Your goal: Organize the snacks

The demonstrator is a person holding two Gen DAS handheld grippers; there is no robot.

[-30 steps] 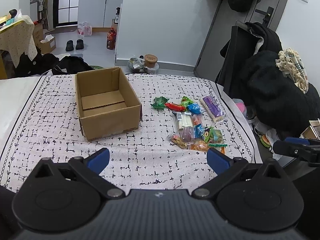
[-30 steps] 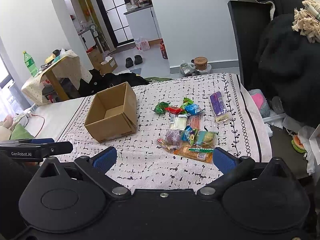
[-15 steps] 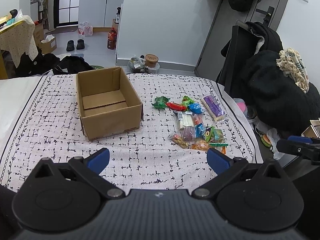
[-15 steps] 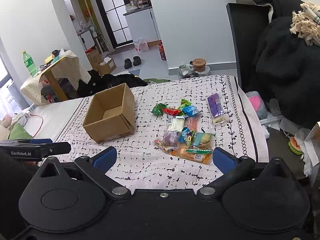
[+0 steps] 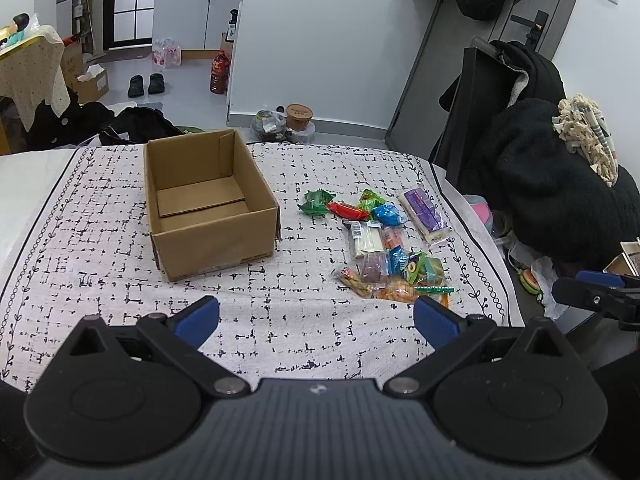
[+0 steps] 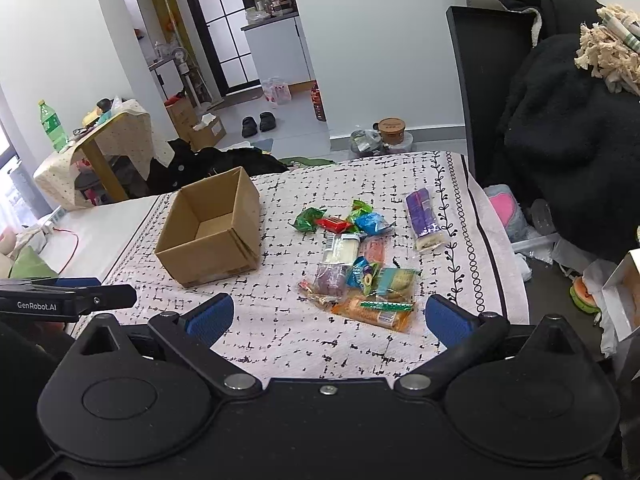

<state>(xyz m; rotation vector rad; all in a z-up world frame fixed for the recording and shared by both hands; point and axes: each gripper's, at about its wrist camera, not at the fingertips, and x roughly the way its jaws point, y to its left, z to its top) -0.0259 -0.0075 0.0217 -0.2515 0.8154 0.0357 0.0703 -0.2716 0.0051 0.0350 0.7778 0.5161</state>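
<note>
An empty cardboard box (image 5: pixel 208 208) (image 6: pixel 212 236) stands open on the patterned cloth. To its right lies a heap of several wrapped snacks (image 5: pixel 380 248) (image 6: pixel 360 260), with a purple packet (image 5: pixel 424 214) (image 6: pixel 424 220) at the far right and an orange packet (image 6: pixel 372 310) nearest me. My left gripper (image 5: pixel 316 318) hovers open over the near edge, holding nothing. My right gripper (image 6: pixel 328 316) is open too, just short of the orange packet. Each gripper shows at the side of the other's view: the right gripper (image 5: pixel 596 294), the left gripper (image 6: pixel 68 298).
The cloth-covered table (image 5: pixel 100 280) drops off at the right edge (image 6: pixel 500 264). A chair piled with dark clothes (image 5: pixel 560 192) stands right of it. Jars and bags (image 5: pixel 288 120) sit on the floor beyond, and a side table (image 6: pixel 108 140) is at the far left.
Both grippers have eased slightly toward the table; the box and snacks have not moved. Jaws stay open.
</note>
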